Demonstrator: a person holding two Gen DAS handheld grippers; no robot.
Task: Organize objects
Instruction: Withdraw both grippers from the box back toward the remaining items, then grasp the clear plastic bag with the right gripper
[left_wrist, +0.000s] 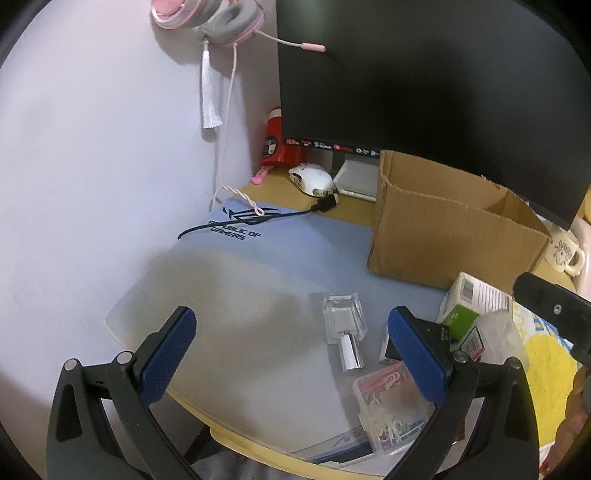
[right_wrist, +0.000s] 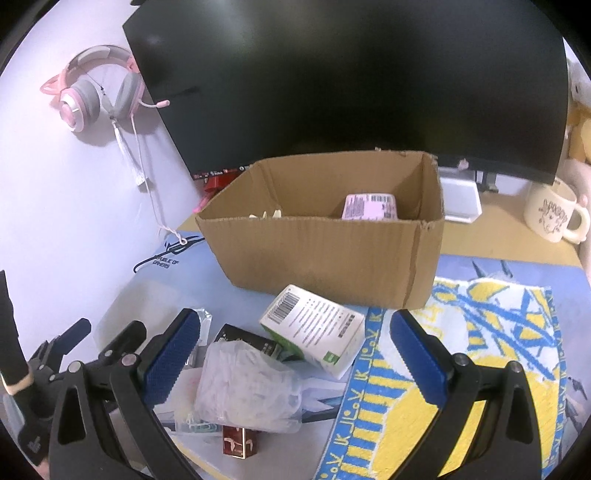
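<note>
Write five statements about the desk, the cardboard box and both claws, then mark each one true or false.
1. The cardboard box is empty. False: a pink labelled pack lies inside it, and some pale items show near its left wall.
2. The left claw is open and holds nothing. True.
3. The clear glass bottle stands upright on the mat. False: it lies on its side, silver cap toward the camera.
4. The white and green carton lies outside the box, in front of it. True.
5. The right claw is shut on the plastic bag. False: its jaws are wide apart and the bag lies on the desk between them.
</note>
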